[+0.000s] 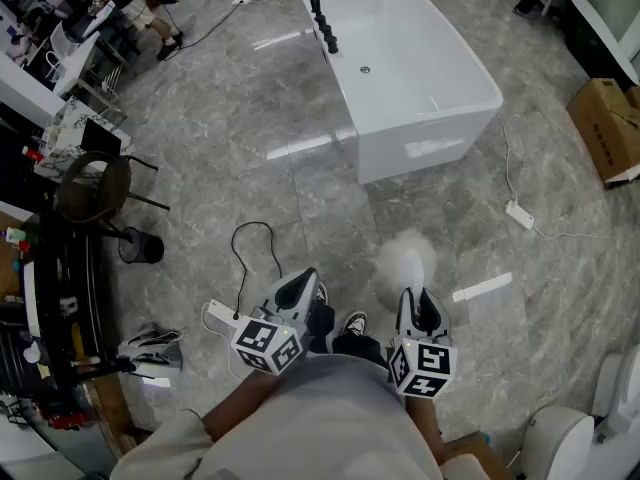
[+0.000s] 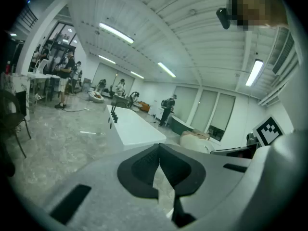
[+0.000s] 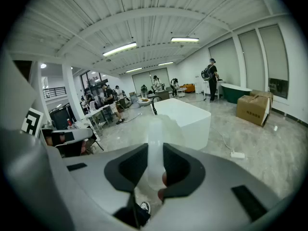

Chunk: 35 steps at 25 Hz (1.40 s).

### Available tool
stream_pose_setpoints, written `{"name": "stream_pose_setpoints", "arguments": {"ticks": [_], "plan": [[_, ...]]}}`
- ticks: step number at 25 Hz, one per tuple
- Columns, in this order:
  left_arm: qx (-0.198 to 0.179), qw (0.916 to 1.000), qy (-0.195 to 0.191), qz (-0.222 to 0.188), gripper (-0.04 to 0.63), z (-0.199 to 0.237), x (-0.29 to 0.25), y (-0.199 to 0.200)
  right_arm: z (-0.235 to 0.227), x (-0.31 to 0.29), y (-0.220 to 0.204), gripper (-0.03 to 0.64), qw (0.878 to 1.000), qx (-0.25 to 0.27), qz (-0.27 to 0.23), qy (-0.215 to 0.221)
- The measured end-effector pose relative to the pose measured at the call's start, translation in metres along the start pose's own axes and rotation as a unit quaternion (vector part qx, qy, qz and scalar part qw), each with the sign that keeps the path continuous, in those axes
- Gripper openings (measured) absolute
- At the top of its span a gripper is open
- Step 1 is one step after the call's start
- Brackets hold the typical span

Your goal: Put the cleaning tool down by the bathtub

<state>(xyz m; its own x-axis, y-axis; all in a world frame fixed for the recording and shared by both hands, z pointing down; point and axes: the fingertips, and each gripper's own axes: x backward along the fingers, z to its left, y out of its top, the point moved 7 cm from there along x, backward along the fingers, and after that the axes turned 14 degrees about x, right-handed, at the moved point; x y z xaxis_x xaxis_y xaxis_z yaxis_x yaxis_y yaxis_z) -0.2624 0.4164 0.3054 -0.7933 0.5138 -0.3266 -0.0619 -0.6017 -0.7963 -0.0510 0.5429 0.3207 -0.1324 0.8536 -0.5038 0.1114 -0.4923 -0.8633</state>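
The cleaning tool is a fluffy white duster [image 1: 408, 258] on a pale translucent handle [image 3: 155, 150]. My right gripper [image 1: 420, 313] is shut on that handle, and the fluffy head sticks out ahead of the jaws over the grey floor. In the right gripper view the handle runs up between the dark pads of the right gripper [image 3: 155, 166]. My left gripper [image 1: 297, 293] is beside it, shut with nothing in it; its pads meet at the tips in the left gripper [image 2: 160, 165] view. The white bathtub [image 1: 420, 68] with a black tap [image 1: 325, 13] stands a few steps ahead.
A power strip [image 1: 520, 214] with its white cable lies right of the tub. A cardboard box [image 1: 608, 128] sits at the far right, a toilet [image 1: 575, 438] at the bottom right. A chair [image 1: 95, 188], a black bin [image 1: 140, 248] and a black floor cable [image 1: 250, 248] are on the left.
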Motion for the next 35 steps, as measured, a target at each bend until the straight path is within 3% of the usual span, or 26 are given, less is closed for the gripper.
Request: {"name": "stream_pose_setpoints", "arguments": {"ticks": [5,14,19,23,28,35], "plan": [[-0.004,0.9999,-0.001,0.016,0.009,-0.046,0.021,-0.016,-0.001,0.051,-0.006,0.087,1.000,0.012,-0.007,0.004],[-0.058,0.9980,0.005,-0.023,0.009,-0.097,0.045,-0.040,-0.016,0.101,-0.026,0.087,0.998,0.016,-0.042,0.035],[-0.043,0.9981,0.021,-0.040,0.009,-0.122,0.084,-0.084,-0.019,0.145,-0.049,0.087,0.995,0.039,-0.057,0.069],[-0.017,0.9977,0.032,-0.057,0.009,-0.142,0.112,-0.102,-0.019,0.178,-0.040,0.087,0.992,0.076,-0.056,0.085],[0.006,0.9972,0.045,-0.059,0.009,-0.148,0.109,-0.111,-0.027,0.169,-0.033,0.086,0.990,0.087,-0.054,0.096],[0.006,0.9972,0.045,-0.059,0.009,-0.128,0.053,-0.068,-0.049,0.108,0.001,0.084,0.990,0.091,-0.045,0.099]]}}
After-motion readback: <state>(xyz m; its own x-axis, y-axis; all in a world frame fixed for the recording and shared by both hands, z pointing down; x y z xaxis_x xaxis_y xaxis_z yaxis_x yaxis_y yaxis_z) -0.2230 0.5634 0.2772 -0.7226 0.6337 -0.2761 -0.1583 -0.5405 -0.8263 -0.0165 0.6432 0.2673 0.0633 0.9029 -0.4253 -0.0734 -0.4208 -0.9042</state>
